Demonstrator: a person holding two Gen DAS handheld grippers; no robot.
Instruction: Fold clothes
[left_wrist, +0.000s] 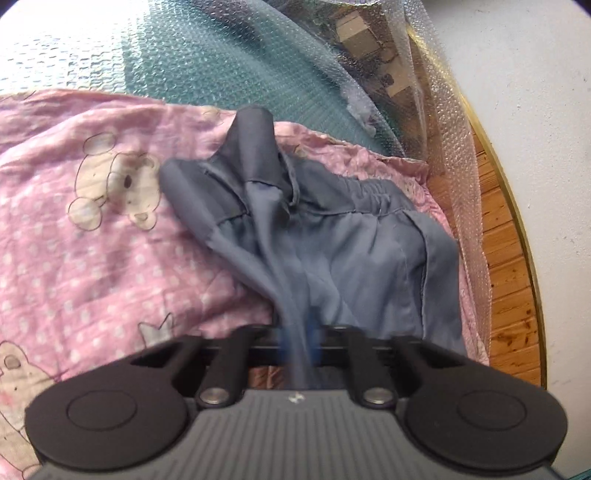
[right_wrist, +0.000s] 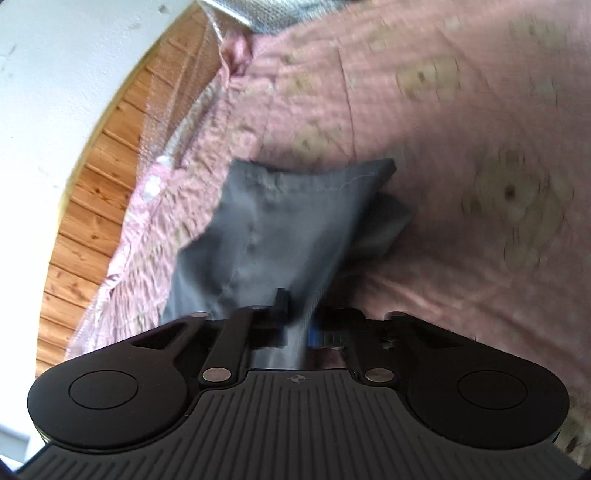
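Note:
A pair of grey-blue shorts (left_wrist: 332, 229) lies bunched on a pink bear-print blanket (left_wrist: 92, 240), its elastic waistband at the far right. My left gripper (left_wrist: 299, 332) is shut on a pulled-up fold of the shorts, which runs taut from the pile into the jaws. In the right wrist view my right gripper (right_wrist: 295, 328) is shut on another part of the same shorts (right_wrist: 280, 221), which hang stretched above the blanket (right_wrist: 461, 166). That view is motion-blurred.
Bubble wrap (left_wrist: 221, 55) covers a teal surface beyond the blanket. A wooden floor (left_wrist: 506, 258) and a white wall (left_wrist: 535, 110) lie past the blanket's right edge; they also show at left in the right wrist view, floor (right_wrist: 92, 206).

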